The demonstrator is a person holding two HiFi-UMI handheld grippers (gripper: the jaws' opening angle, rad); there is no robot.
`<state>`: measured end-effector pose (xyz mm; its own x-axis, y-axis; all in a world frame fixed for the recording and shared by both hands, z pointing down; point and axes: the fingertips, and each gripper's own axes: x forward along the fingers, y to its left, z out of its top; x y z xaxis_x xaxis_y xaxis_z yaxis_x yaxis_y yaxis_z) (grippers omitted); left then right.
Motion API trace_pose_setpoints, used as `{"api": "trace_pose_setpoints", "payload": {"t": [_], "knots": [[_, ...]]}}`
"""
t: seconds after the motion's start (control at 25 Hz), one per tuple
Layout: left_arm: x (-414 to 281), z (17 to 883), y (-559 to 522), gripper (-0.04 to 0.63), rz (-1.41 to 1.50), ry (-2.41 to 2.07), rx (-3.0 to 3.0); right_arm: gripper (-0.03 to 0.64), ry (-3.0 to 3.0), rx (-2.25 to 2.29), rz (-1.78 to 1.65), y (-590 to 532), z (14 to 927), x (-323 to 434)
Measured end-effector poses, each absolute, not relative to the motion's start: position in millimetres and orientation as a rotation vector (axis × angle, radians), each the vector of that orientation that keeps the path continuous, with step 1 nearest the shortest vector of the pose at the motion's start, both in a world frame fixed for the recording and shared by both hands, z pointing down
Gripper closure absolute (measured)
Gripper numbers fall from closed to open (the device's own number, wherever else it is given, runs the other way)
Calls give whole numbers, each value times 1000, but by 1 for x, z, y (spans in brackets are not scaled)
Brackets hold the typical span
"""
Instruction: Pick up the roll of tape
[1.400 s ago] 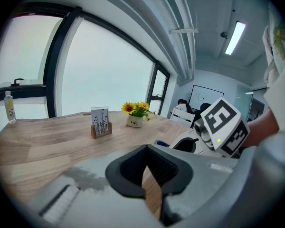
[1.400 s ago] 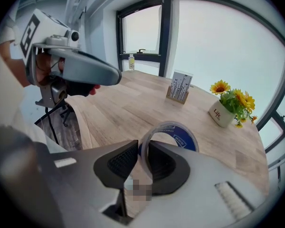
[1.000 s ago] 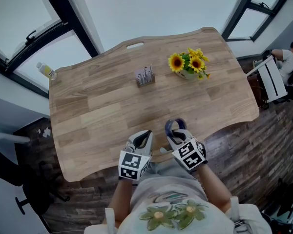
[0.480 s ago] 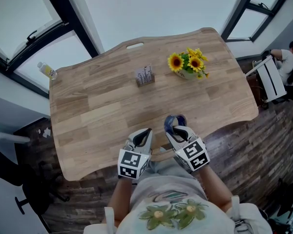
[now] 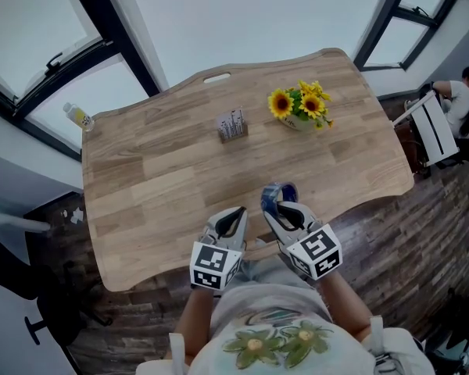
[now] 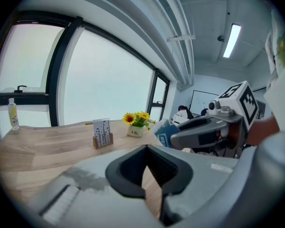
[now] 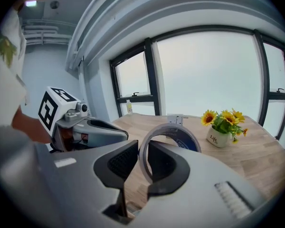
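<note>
A blue-printed roll of tape (image 5: pixel 274 194) is held on edge above the near side of the wooden table (image 5: pixel 156 178). My right gripper (image 5: pixel 276 207) is shut on it. In the right gripper view the two pads clamp the ring's left wall (image 7: pixel 143 161), and the rest of the roll of tape (image 7: pixel 183 137) stands up past the jaws. My left gripper (image 5: pixel 236 214) hovers just to the left, by the table's near edge, shut and holding nothing. In the left gripper view its fingertips meet (image 6: pixel 146 148), and the tape (image 6: pixel 162 133) shows to the right.
A pot of sunflowers (image 5: pixel 301 105) stands at the back right. A small card holder (image 5: pixel 232 123) sits at the back centre, and a bottle (image 5: pixel 76 116) at the far left corner. Windows line the far side. A seated person (image 5: pixel 456 98) is beyond the table's right end.
My right gripper has risen with the tape and tipped, lifting the roll off the table. The left gripper has stayed in place.
</note>
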<state>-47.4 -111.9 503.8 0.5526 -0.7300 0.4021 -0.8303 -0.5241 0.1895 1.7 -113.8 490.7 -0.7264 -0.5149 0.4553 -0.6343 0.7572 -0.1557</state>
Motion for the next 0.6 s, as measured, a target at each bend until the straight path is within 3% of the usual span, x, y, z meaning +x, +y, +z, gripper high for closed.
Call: {"api": "trace_pose_setpoints", "payload": {"t": [0.6], "knots": [[-45, 482, -109, 594, 336, -1298, 2463, 565, -2738, 904, 364, -107, 438, -2]]}}
